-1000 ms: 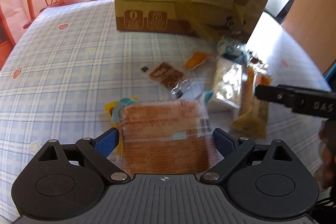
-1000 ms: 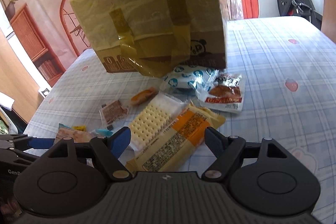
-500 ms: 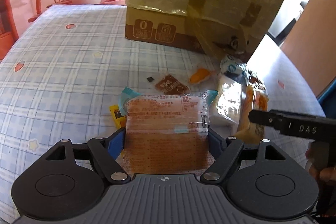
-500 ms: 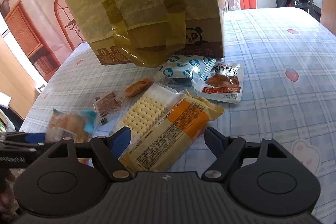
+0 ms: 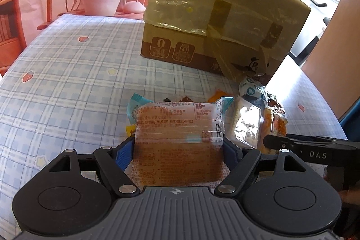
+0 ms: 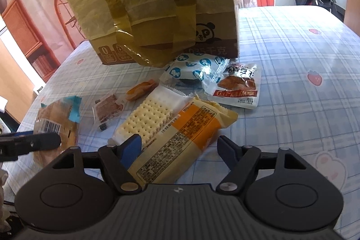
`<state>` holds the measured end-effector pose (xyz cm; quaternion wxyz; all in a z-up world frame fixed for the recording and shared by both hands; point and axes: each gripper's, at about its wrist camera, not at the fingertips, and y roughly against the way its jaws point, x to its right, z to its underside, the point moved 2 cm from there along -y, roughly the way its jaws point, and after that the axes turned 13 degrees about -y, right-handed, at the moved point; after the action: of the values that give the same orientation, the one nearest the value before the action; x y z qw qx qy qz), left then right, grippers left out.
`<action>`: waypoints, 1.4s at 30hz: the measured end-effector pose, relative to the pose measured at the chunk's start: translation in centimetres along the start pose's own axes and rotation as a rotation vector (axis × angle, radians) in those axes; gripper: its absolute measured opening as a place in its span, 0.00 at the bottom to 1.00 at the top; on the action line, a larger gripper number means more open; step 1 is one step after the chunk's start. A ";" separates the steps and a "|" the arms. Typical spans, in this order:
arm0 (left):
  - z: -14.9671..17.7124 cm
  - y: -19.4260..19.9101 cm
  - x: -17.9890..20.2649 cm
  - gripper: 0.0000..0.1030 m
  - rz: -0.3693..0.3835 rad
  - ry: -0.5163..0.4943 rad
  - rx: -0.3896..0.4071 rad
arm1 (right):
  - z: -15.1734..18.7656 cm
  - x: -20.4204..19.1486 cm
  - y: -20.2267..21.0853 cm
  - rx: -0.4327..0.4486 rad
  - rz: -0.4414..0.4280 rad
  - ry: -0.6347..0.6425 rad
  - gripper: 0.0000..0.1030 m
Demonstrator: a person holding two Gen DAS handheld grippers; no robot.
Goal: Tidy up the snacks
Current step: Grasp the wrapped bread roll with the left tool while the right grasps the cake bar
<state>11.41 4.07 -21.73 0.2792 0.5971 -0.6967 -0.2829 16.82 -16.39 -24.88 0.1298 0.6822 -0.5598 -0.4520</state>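
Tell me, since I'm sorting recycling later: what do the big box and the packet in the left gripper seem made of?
The box looks like brown corrugated cardboard, matte where bare, wrapped in glossy yellowish film and tape that wrinkles and glints. The packet, pinched between the left gripper pads, seems thin clear plastic film with red print; the brown snack shows through and highlights shine on it.

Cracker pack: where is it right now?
In the right wrist view, the cracker pack lies on the table left of centre, partly under the yellow-orange packet, with the small brown sachet to its left.
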 end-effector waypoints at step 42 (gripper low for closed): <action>0.6 -0.1 -0.6 0.79 -0.033 -0.004 0.031 | 1.8 1.5 -0.3 0.260 0.079 0.058 0.44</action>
<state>11.12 4.71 -22.26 0.2638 0.6122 -0.6917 -0.2778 15.58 -17.01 -26.76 0.0742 0.6833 -0.6361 -0.3506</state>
